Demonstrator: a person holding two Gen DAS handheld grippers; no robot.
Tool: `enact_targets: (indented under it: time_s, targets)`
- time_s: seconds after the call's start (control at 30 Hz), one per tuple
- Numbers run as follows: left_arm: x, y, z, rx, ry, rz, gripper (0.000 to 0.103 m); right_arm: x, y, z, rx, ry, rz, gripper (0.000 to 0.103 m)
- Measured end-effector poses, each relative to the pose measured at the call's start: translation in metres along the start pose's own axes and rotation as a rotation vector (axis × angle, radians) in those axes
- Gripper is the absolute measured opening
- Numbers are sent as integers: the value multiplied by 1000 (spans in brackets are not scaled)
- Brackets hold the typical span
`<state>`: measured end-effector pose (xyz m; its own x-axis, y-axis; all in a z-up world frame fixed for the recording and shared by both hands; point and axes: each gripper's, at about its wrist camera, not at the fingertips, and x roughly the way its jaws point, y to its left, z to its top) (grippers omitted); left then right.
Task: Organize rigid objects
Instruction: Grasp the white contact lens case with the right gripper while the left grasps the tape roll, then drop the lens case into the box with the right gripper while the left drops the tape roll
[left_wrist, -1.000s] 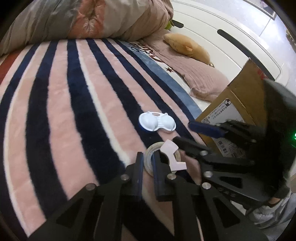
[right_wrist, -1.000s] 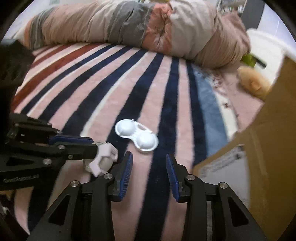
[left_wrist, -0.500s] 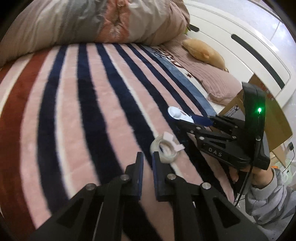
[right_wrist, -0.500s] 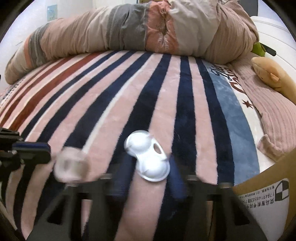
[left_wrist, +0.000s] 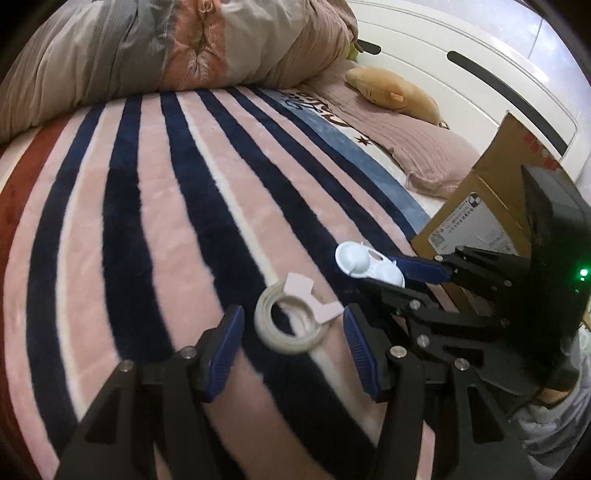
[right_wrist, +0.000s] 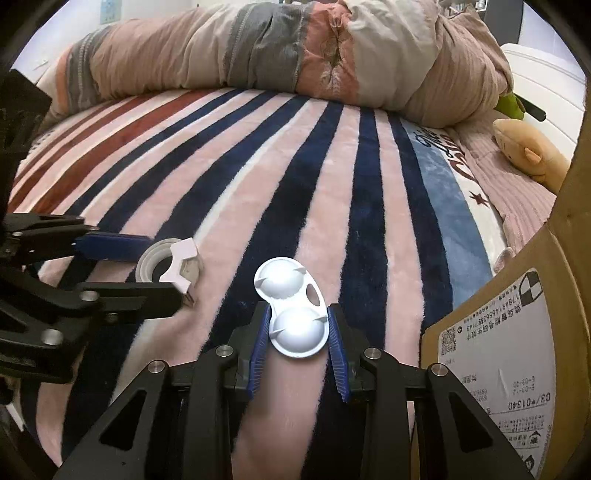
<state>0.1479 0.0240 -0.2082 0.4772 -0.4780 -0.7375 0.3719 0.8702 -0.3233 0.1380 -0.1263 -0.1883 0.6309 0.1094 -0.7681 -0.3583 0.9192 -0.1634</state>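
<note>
Right wrist view: my right gripper (right_wrist: 297, 334) clamps the near lobe of the white double-dome case (right_wrist: 291, 308) on the striped blanket (right_wrist: 332, 166), beside the cardboard box (right_wrist: 517, 350). My left gripper (left_wrist: 293, 345) is spread wide around the tape roll (left_wrist: 290, 321), its blue pads clear of it.

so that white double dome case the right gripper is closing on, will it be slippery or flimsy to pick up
The white case looks like thin, glossy moulded plastic, so probably light and a bit slippery. The right gripper pinches one rounded dome, so it might squirt out. It seems stiff, though a hard squeeze may flex it.
</note>
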Motion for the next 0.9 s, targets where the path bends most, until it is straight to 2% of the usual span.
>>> enact_targets:
  time_s: [0.03, 0.27, 0.43, 0.57, 0.7, 0.9]
  targets:
    - [1, -1, 0, 3, 0, 12, 39, 0, 0, 0, -1, 1, 4, 26]
    - [-26, 1, 0, -7, -22, 34, 38, -16, 5, 2, -14, -24, 36, 26]
    - [-87, -11, 1, 1, -97, 68, 38, -63, 22, 9, -53, -110, 84, 26]
    - [-141, -39, 4, 46, -165, 89, 38, -117, 34, 15, -86, -218, 113, 26]
    - [-185, -77, 9, 88, -231, 83, 38, -168, 34, 16, -117, -313, 93, 26]
    - [-201, -140, 22, 163, -261, 48, 38, -223, -3, -2, -81, -385, 72, 26]
